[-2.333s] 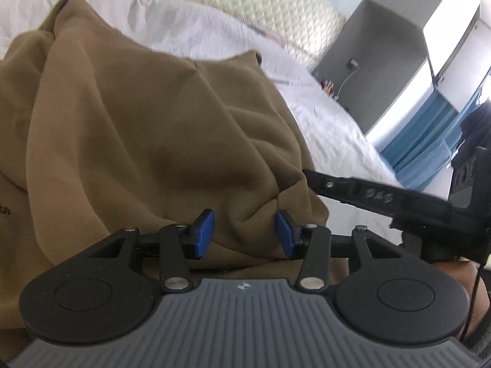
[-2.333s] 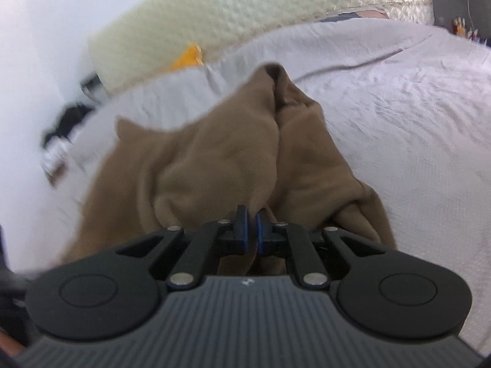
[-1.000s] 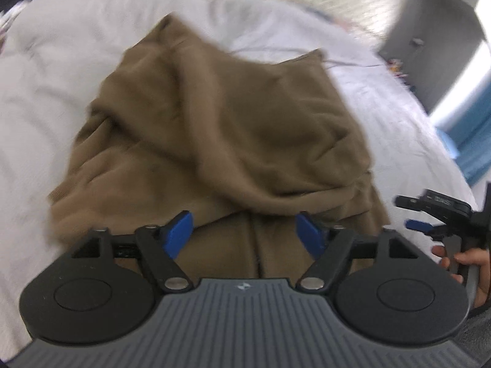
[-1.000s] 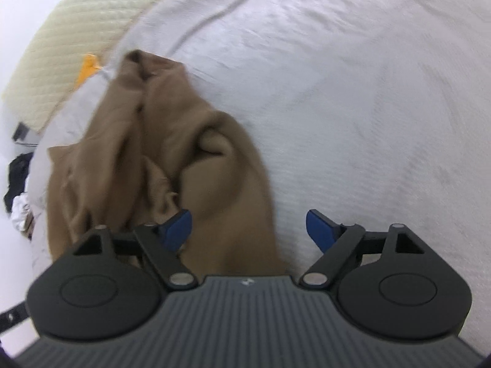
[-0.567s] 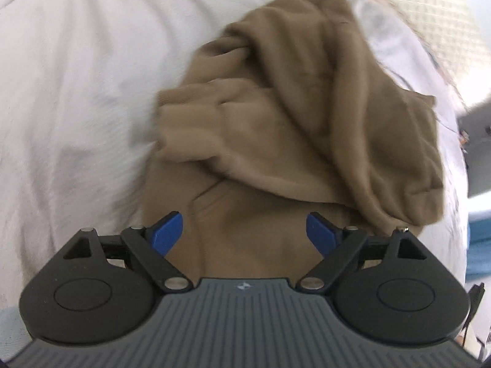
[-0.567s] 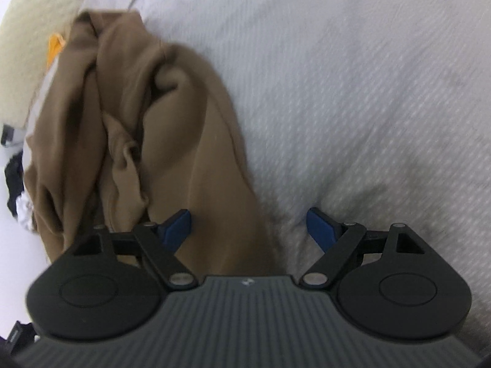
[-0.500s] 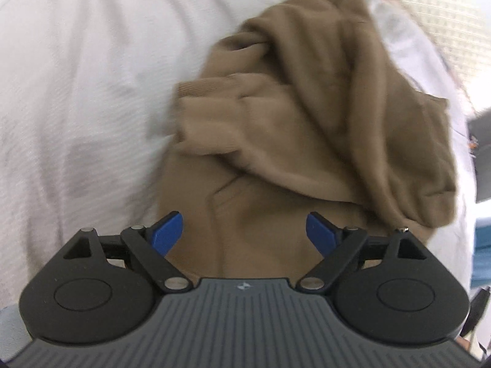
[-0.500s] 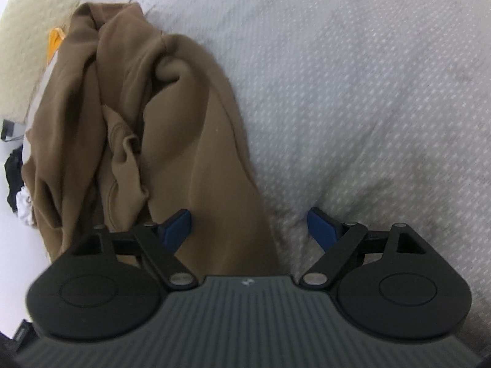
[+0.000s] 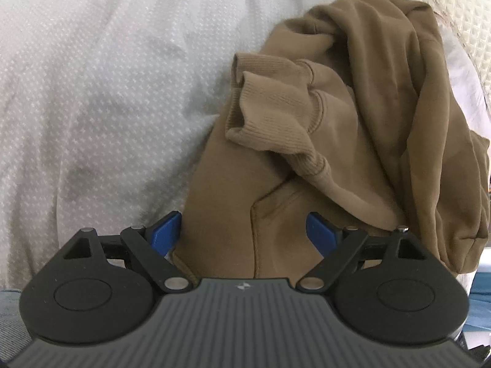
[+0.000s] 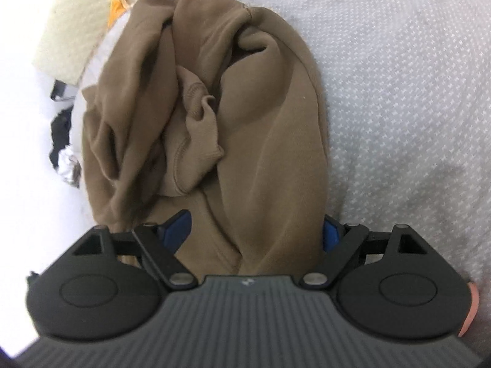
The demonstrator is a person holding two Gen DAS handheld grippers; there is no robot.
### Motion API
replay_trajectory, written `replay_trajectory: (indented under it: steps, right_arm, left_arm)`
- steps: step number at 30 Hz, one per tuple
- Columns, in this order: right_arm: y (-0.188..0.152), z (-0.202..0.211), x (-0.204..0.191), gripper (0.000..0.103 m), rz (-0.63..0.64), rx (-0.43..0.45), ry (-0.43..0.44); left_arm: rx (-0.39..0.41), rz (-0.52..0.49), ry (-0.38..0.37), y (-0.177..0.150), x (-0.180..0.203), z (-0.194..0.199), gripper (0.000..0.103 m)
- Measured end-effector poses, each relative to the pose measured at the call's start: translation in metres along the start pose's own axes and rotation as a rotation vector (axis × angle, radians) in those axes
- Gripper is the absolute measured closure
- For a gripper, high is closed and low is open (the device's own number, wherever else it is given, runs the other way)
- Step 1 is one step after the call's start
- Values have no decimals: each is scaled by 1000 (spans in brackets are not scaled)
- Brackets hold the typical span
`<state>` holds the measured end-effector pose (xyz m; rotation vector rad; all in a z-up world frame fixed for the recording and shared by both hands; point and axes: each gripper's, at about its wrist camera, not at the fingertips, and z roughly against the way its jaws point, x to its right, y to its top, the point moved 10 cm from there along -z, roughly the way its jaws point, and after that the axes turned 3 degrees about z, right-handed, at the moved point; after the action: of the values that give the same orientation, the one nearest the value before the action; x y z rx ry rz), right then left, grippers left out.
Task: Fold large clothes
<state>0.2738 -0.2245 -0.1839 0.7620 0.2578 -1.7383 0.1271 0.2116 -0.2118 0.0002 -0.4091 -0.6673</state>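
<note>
The brown sweatshirt lies crumpled on the bed, filling the centre and right of my left view and the centre-left of my right view. It is thick, soft and heaped in loose folds, with a ribbed cuff flopped over the middle and a stitched seam running down toward me. My left gripper has its jaws spread wide, the lower edge of the cloth lying between them unpinched. My right gripper is spread too; its right pad sits at the garment's edge, perhaps touching it, though the fold hides the contact. The sweatshirt's near hem is cut off behind both gripper bodies, and its far end bunches out of clear sight near the quilted headboard in the upper right of the left view. At the left edge of the right view a dark, blurred heap is too washed out to name. Compared with a second ago, both views have dropped nearer to the cloth, and the left view has rolled so the garment now sits to the right.
</note>
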Motion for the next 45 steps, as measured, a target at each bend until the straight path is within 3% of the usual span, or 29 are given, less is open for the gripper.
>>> replay_trajectory:
  steps: [4, 13, 15, 17, 25, 28, 31, 32, 34, 37, 41, 45]
  right_arm:
    - [4, 3, 5, 16, -59, 2, 47]
    - [8, 9, 1, 16, -52, -2, 52]
    - [6, 7, 1, 18, -41, -12, 41]
    - [4, 2, 4, 22, -46, -21, 17]
    - [-5, -20, 10, 24, -16, -82, -84]
    - [-5, -21, 8, 23, -16, -85, -73]
    - [-4, -21, 1, 22, -21, -73, -19]
    - [-3, -19, -4, 22, -32, -59, 39]
    - [-3, -16, -17, 22, -17, -43, 126]
    - [-2, -12, -32, 22, 30, -30, 177]
    - [-5, -22, -25, 23, 18, -72, 128]
    - [-14, -36, -23, 25, 48, -121, 47]
  left_arm:
    - [-12, -11, -26, -6, 2, 1, 11]
    - [-4, -67, -377, -13, 31, 36, 10]
    - [8, -93, -413, -13, 34, 38, 10]
    - [8, -114, -387, -16, 37, 31, 10]
    - [-30, -249, -12, -27, 35, -12, 9]
    - [-80, -227, 64, -28, 35, -28, 7]
    - [-77, -233, 79, -29, 40, -30, 6]
    - [-72, -236, 75, -30, 45, -30, 7]
    - [-54, -242, 45, -32, 49, -24, 8]
    - [-17, -260, -22, -42, 51, -4, 15]
    - [48, -254, -140, -46, 51, 28, 23]
    - [8, -260, -115, -52, 48, 29, 23]
